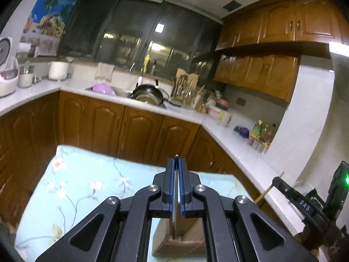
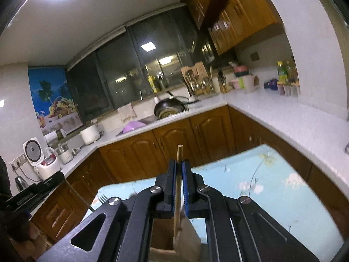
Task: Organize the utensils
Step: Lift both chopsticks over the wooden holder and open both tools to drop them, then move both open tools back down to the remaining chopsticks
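The left gripper is pinching a thin metal blade; the right gripper is pinching a pale wooden spatula.

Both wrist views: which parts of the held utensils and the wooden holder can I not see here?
- Left wrist view: the thin metal utensil is edge-on between the fingers; its type is unclear.
- Left wrist view: the wooden holder is partly covered by the left tool.
- Right wrist view: the wooden spatula has its blade cut off by the picture's bottom edge.

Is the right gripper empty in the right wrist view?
No: the right gripper is shut on a wooden spatula, whose handle sticks out above the fingertips.
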`<state>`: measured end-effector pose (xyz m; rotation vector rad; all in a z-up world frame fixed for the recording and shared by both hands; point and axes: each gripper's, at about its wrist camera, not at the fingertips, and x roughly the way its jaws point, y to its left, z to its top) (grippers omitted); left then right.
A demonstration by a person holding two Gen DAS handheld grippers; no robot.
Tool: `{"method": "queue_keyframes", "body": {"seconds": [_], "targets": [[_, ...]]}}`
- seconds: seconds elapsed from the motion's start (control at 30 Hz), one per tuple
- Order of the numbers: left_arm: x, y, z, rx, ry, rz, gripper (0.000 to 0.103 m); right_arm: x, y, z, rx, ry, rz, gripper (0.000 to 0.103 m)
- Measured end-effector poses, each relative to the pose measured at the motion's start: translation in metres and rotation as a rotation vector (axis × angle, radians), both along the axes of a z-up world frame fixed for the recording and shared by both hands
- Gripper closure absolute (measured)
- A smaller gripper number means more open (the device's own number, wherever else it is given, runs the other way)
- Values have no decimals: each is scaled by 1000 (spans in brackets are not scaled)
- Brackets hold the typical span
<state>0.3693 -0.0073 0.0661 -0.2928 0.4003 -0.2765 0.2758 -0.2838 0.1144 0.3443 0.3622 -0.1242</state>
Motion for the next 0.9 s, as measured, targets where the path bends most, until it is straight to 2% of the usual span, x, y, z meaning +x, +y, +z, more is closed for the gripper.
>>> {"method": "queue_keyframes", "body": {"seconds": [0.2, 0.3, 0.57, 0.63, 0.7, 0.77, 0.8, 0.83, 0.9], "targets": [[19, -7, -9, 10, 59, -6, 101, 1, 2, -13, -4, 39, 10, 97], [12, -1, 2, 17, 52, 0, 101, 2, -1, -10, 0, 53, 19, 97], [7, -3, 9, 34, 57, -1, 100, 4, -2, -11, 1, 67, 22, 97], [9, -1, 10, 34, 70, -7, 100, 4, -2, -10, 8, 75, 27, 92], [5, 5, 9, 31, 93, -15, 90, 3, -3, -12, 27, 77, 33, 90], [2, 10, 13, 25, 88, 4, 72, 1, -4, -11, 43, 78, 33, 77], [-1, 11, 16, 25, 83, 8, 68, -3, -6, -9, 55, 69, 37, 57], [-5, 14, 18, 25, 77, 10, 63, -5, -6, -8, 60, 61, 39, 42], [-12, 17, 20, 25, 71, 18, 55, -15, -6, -3, 57, 45, 26, 33]]}}
